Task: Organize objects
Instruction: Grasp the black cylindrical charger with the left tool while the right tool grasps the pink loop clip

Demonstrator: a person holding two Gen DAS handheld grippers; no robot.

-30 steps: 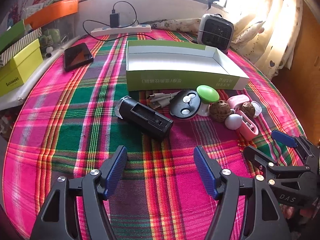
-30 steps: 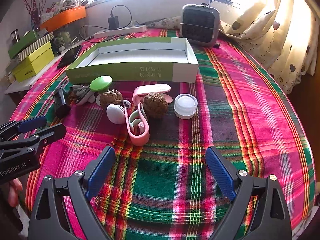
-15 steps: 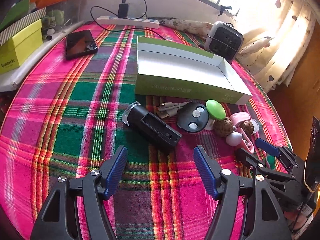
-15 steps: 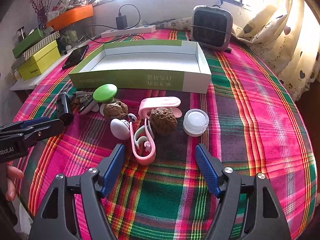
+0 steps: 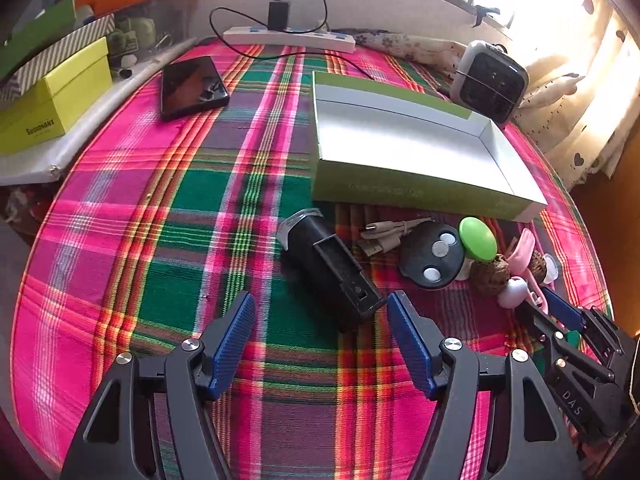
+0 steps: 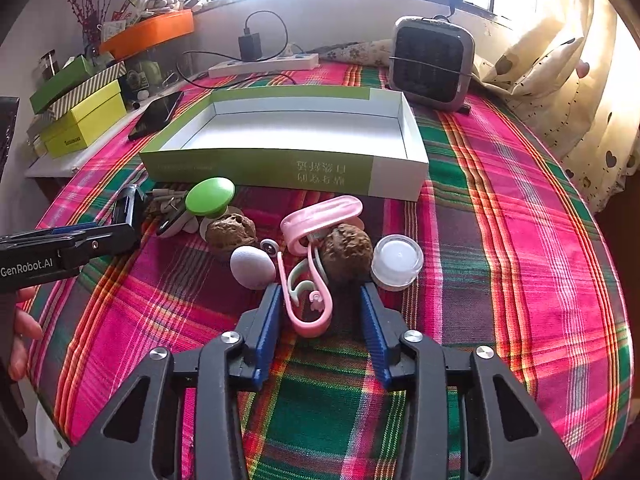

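Before the green box, from left to right, lie a black cylinder between the wide-apart left tongs, then a pink looped clip between the right tongs, which have just been closing without touching it.

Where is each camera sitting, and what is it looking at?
Left wrist: on the left gripper, looking down over its open fingers at the black tube; the right gripper shows at the side.
Right wrist: on the right gripper, its jaws just closing around the pink clip without pinching it; the left gripper and a hand show.
Both see the green box.
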